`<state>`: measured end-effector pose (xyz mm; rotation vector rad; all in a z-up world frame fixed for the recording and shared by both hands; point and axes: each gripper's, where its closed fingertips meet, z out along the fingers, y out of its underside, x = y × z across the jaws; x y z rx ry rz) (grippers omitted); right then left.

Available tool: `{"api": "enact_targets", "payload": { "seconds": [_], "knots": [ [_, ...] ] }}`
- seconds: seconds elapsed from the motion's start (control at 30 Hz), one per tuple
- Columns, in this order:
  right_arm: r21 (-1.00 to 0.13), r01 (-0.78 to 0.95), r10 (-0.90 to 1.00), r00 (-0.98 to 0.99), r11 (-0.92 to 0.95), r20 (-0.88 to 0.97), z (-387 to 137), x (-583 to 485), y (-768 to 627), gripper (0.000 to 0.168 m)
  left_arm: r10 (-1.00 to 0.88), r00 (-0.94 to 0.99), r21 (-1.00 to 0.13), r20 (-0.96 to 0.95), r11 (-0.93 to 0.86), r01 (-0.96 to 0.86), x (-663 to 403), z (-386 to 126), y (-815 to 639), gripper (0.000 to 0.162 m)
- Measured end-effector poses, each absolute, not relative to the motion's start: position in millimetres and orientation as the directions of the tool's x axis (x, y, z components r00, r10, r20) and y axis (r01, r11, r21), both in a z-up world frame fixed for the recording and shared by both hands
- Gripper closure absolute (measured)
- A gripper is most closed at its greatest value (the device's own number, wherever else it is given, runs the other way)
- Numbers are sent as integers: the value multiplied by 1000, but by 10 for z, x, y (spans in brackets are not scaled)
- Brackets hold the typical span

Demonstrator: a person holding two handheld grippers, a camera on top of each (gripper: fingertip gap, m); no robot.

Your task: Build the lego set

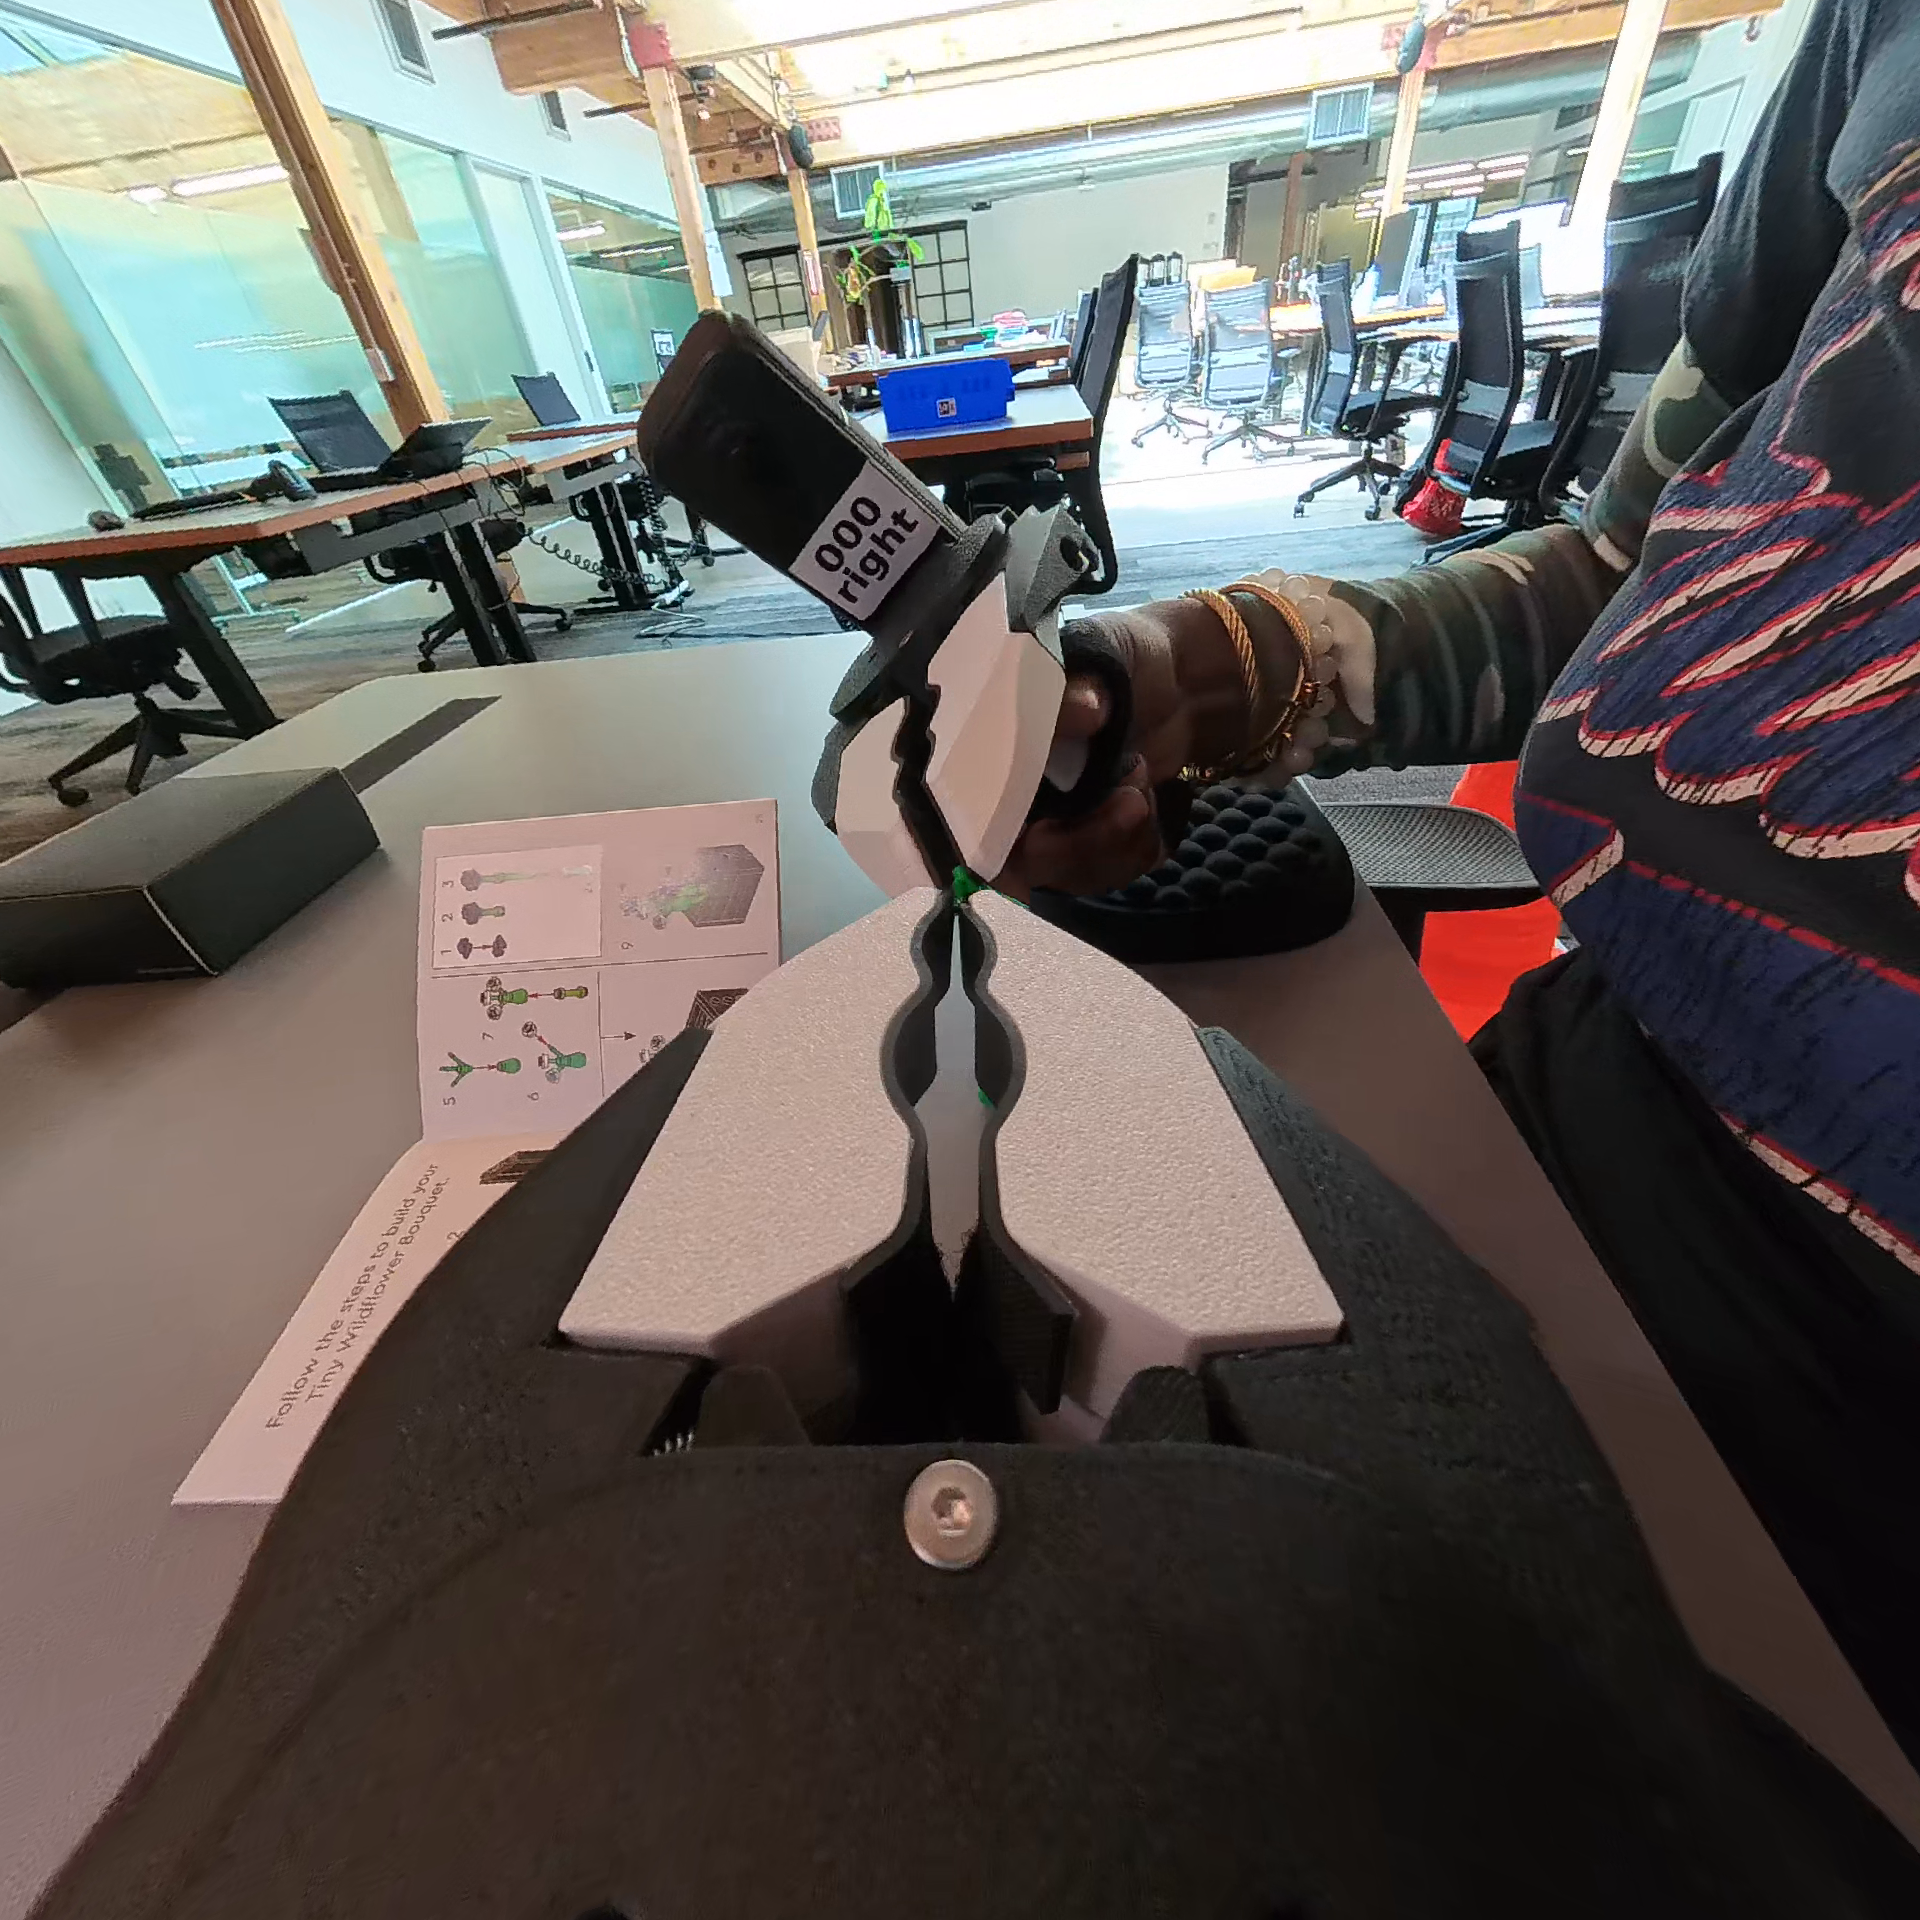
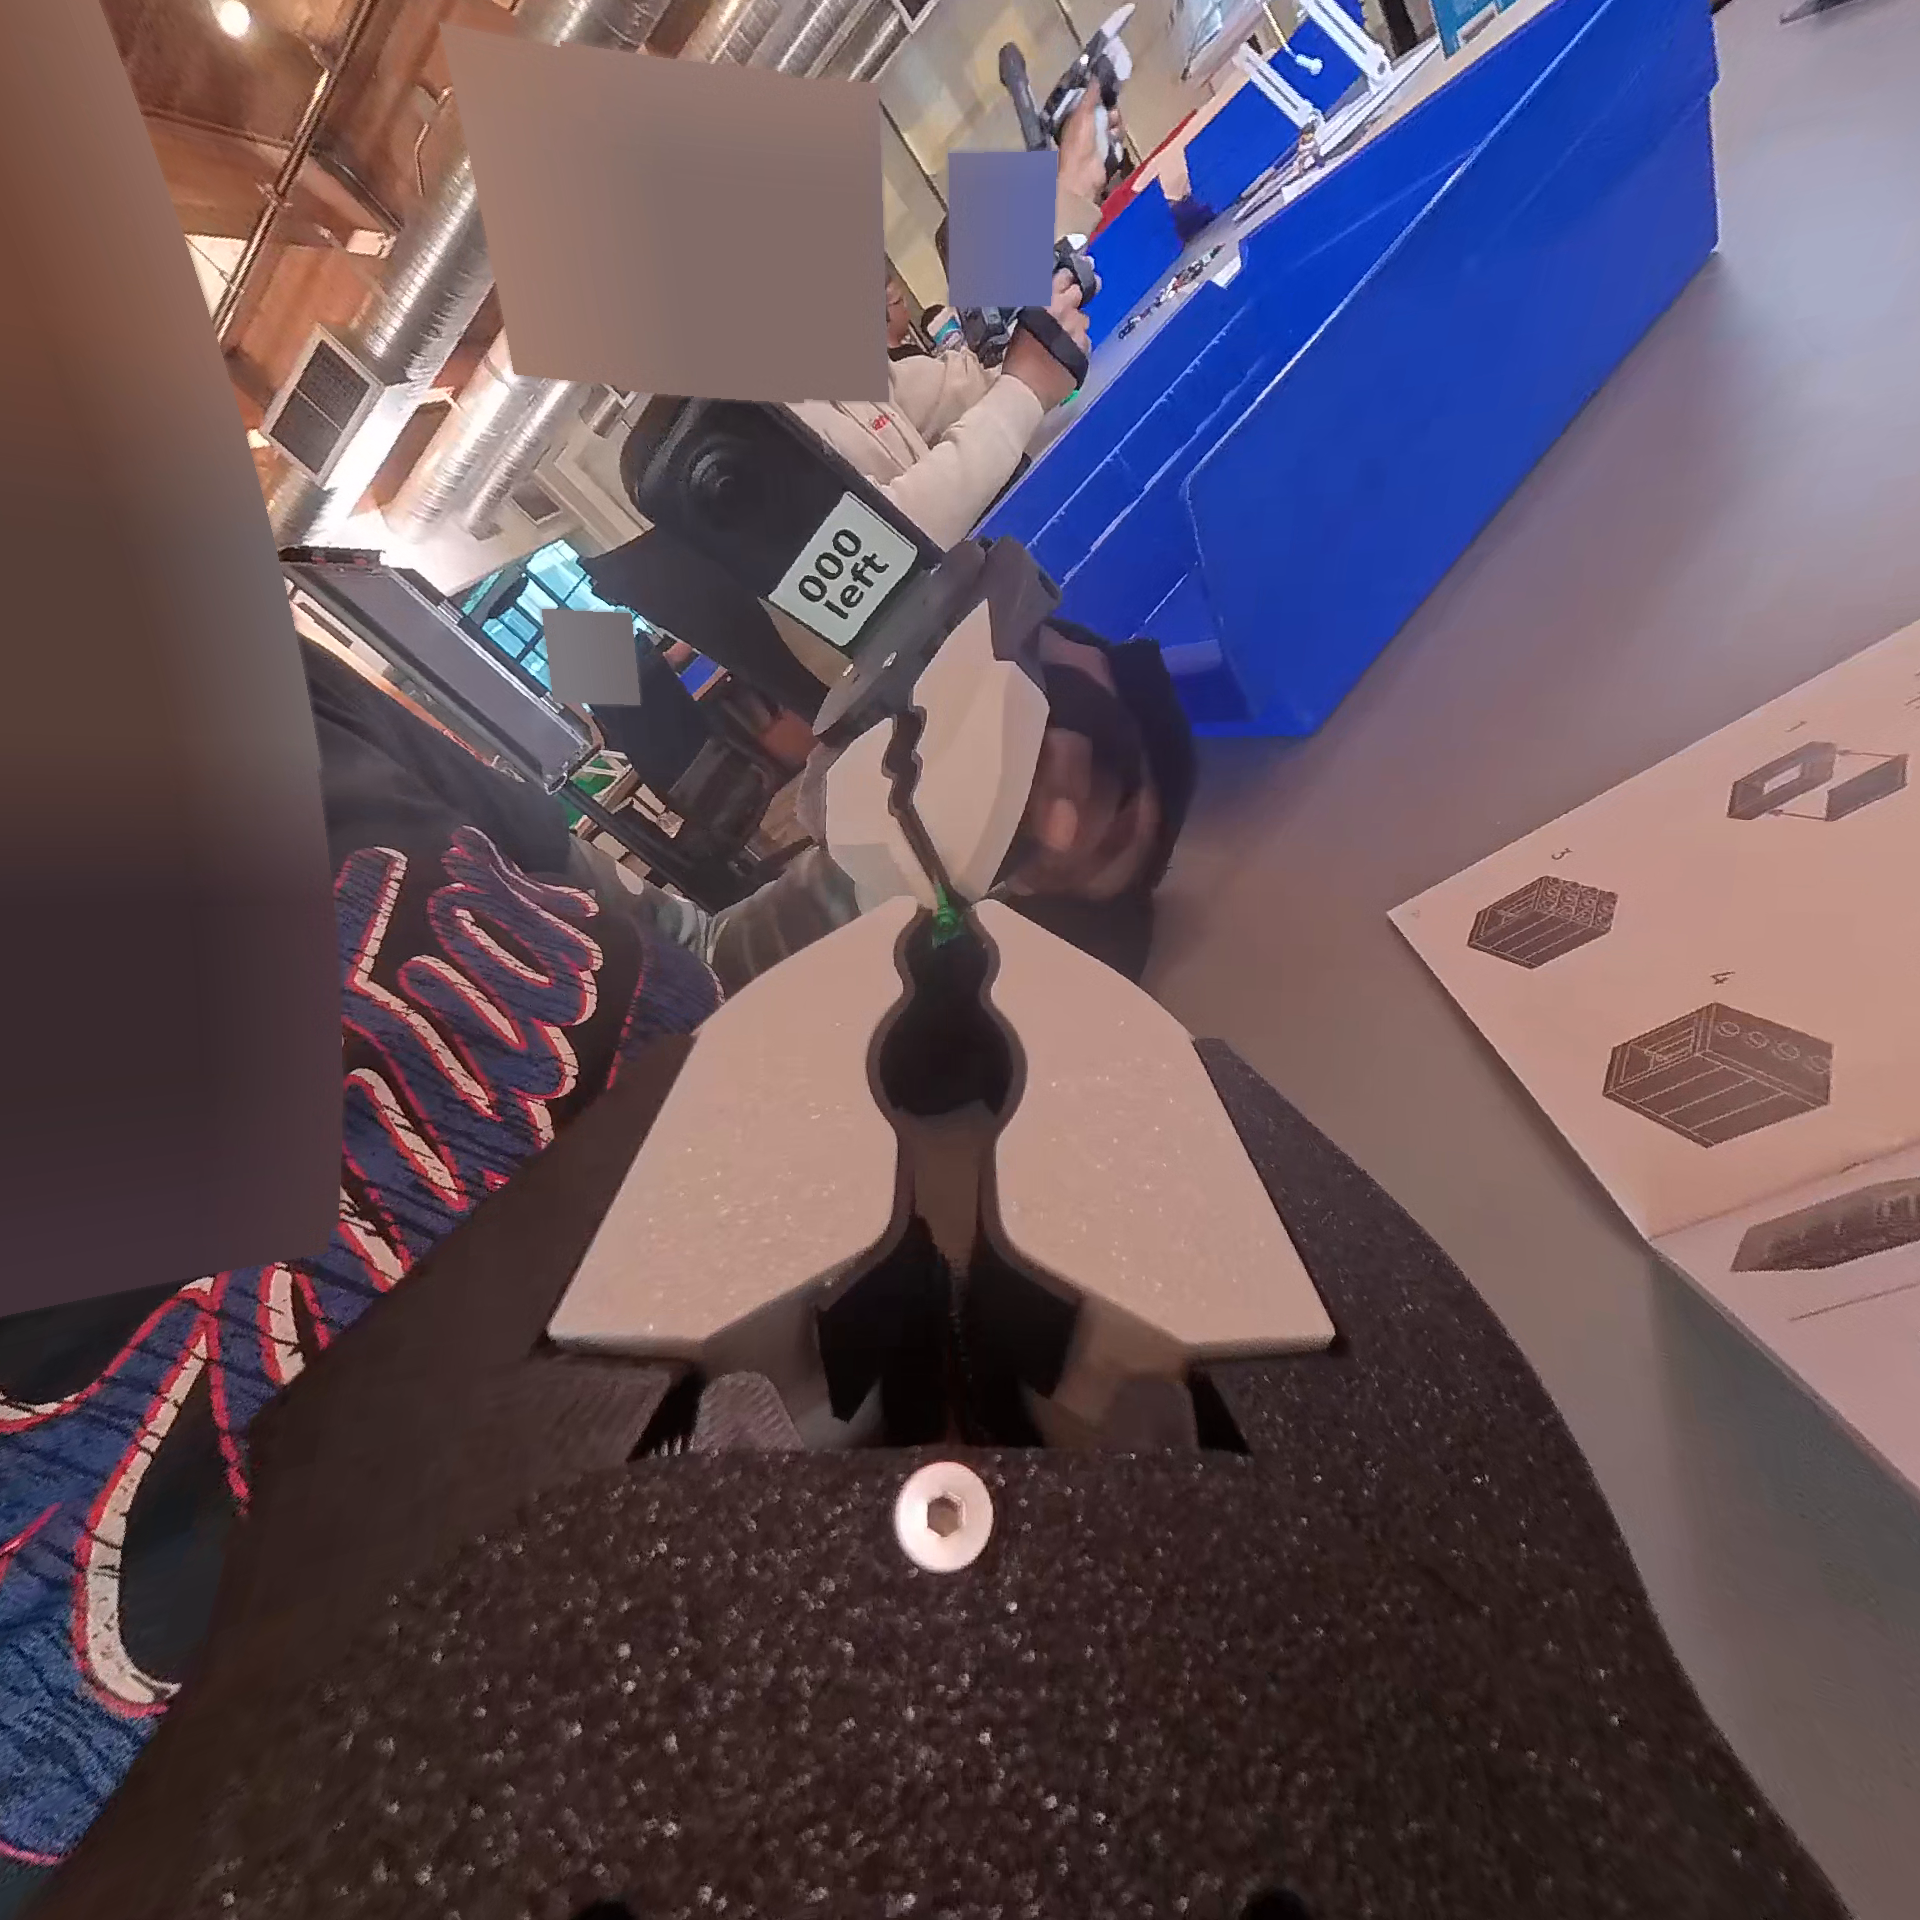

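Note:
Both grippers meet tip to tip above the grey table (image 1: 644, 748). My left gripper (image 1: 958, 906) is shut on a small green lego piece (image 1: 964, 885); a thin green stem (image 1: 982, 1091) shows between its fingers. My right gripper (image 2: 943, 914) is shut on the same green piece (image 2: 943, 923), or on one joined to it; most of it is hidden by the fingertips. In the left wrist view the right gripper (image 1: 951, 868) comes down from above, held by a hand with bracelets (image 1: 1262, 675). In the right wrist view the left gripper (image 2: 940, 883) faces mine.
An open instruction booklet (image 1: 582, 956) lies on the table left of the grippers; it also shows in the right wrist view (image 2: 1683, 966). A black box (image 1: 177, 883) sits at far left. A blue bin (image 2: 1403, 436) stands behind. A dark bumpy cushion (image 1: 1226, 862) lies under the right hand. Only a small space, under 4 cm, lies between the two pairs of fingers.

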<state>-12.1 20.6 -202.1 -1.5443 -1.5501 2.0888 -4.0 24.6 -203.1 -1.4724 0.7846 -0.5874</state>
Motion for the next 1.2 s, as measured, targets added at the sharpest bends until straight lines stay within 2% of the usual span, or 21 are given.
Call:
{"api": "enact_targets", "payload": {
  "seconds": [0.43,0.57,1.03,1.2],
  "knots": [
    [-750,466,586,-472,-469,-659,-2046,-80,196,163,-778,617,-992,-116,61,-111,-14,-2006,208,155],
    [-755,474,588,-478,-453,-653,-2043,-65,173,163,-784,611,-992,-112,53,-114,-3,-2019,204,160],
    [-755,473,591,-475,-454,-652,-2028,-81,181,163,-792,605,-995,-78,28,-92,-11,-2011,203,160],
    [-771,412,595,-491,-485,-636,-1924,-98,233,149,-801,599,-1000,0,11,15,-49,-1904,193,160]
  ]
}}
